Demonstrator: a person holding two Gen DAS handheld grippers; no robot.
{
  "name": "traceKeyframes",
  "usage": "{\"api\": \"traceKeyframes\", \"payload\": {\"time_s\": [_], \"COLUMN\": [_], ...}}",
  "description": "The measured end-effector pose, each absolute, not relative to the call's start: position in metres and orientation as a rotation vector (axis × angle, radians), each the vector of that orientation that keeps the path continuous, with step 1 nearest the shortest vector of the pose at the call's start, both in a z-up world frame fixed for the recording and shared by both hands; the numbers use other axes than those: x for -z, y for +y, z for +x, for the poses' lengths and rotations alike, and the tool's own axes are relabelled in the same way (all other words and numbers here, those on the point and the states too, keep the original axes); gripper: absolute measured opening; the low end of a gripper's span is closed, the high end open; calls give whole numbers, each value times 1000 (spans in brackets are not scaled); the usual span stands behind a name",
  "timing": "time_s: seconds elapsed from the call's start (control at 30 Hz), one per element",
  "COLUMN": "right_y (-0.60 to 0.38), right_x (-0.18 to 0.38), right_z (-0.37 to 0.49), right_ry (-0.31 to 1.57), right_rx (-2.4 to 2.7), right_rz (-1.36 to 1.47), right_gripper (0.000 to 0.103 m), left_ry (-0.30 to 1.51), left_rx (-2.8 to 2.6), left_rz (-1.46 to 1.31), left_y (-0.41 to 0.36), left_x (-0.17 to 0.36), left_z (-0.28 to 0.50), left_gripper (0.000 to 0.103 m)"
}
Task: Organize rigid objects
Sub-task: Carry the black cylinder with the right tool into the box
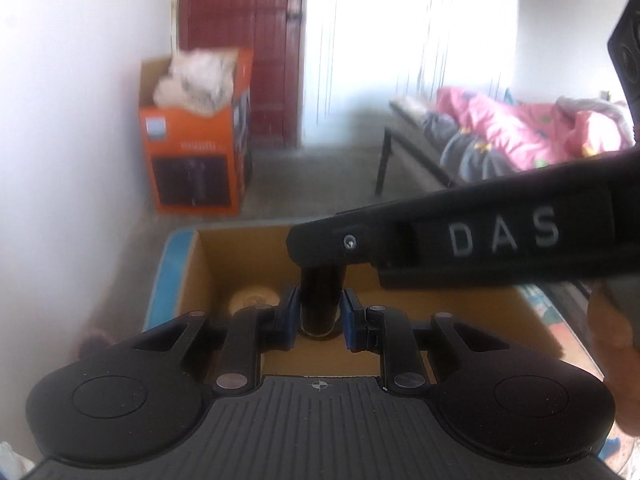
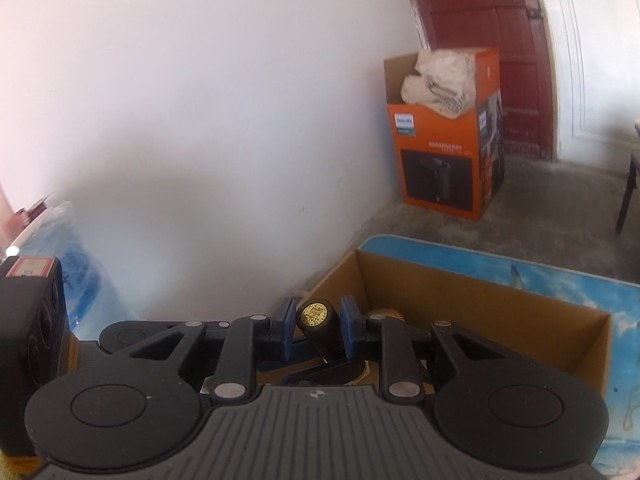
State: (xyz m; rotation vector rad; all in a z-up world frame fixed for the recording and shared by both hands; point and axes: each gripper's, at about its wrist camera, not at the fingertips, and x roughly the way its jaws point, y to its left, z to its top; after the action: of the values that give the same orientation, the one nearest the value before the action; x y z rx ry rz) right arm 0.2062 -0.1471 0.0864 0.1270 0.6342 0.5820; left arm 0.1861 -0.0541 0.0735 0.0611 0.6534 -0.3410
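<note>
Here, a dark bottle (image 1: 318, 304) is clamped between the blue pads (image 1: 291, 316) of the left gripper (image 1: 319, 318), its body standing upright over an open cardboard box (image 1: 208, 276). Its gold-sealed top (image 2: 315, 313) is pinched by the right gripper (image 2: 316, 330), whose black body crosses the left wrist view. A pale round object (image 1: 254, 300) is seen inside the box, which rests on a blue surface (image 2: 580, 280). An orange carton (image 2: 444, 148) is stood against the white wall, well apart.
</note>
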Motion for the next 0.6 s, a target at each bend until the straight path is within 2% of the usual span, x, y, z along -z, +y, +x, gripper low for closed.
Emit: {"api": "traceKeyframes", "payload": {"time_s": [0.17, 0.43, 0.6], "right_y": [-153, -156, -147], "right_x": [-56, -13, 9], "right_z": [250, 288, 299], "right_ry": [744, 873, 940], "right_rx": [-570, -585, -583], "right_rz": [182, 253, 243], "right_gripper": [27, 26, 26], "left_ry": [794, 936, 979], "left_rx": [338, 308, 300], "left_rz": [42, 33, 21], "left_y": [-64, -63, -58], "left_x": [-49, -26, -25], "left_z": [237, 261, 271], "left_gripper": [21, 22, 28]}}
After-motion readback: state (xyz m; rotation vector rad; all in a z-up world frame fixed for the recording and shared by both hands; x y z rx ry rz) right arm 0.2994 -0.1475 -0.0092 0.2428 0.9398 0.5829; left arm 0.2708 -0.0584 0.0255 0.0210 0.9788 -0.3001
